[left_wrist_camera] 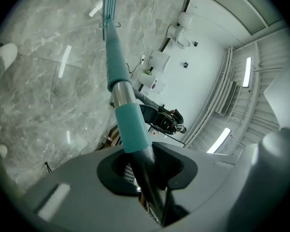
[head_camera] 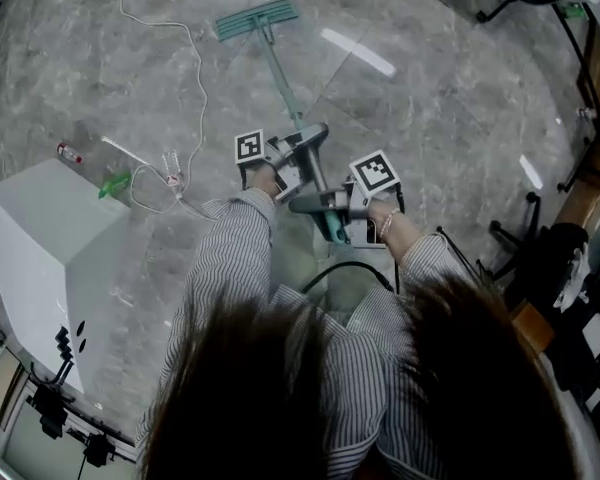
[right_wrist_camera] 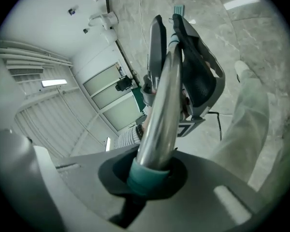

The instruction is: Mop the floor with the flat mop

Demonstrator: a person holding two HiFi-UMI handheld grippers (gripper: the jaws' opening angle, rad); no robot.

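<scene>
The flat mop lies with its teal head (head_camera: 256, 18) flat on the grey marble floor far ahead, and its pole (head_camera: 285, 88) slants back to me. My left gripper (head_camera: 308, 150) is shut on the pole higher up, its jaws clamped just behind a teal sleeve (left_wrist_camera: 130, 124). My right gripper (head_camera: 318, 206) is shut on the pole's near end, around a teal collar (right_wrist_camera: 147, 178). The right gripper view looks up the metal pole (right_wrist_camera: 164, 105) to the left gripper (right_wrist_camera: 195, 76). The left gripper (left_wrist_camera: 145, 175) view shows the mop head (left_wrist_camera: 109, 6) small and far off.
A white cabinet (head_camera: 50, 258) stands at my left. A white cable (head_camera: 195, 68), a green item (head_camera: 115, 183) and a red-capped bottle (head_camera: 70, 153) lie on the floor near it. Black chair bases (head_camera: 520, 233) and furniture line the right side. A black cable (head_camera: 350, 268) hangs near my body.
</scene>
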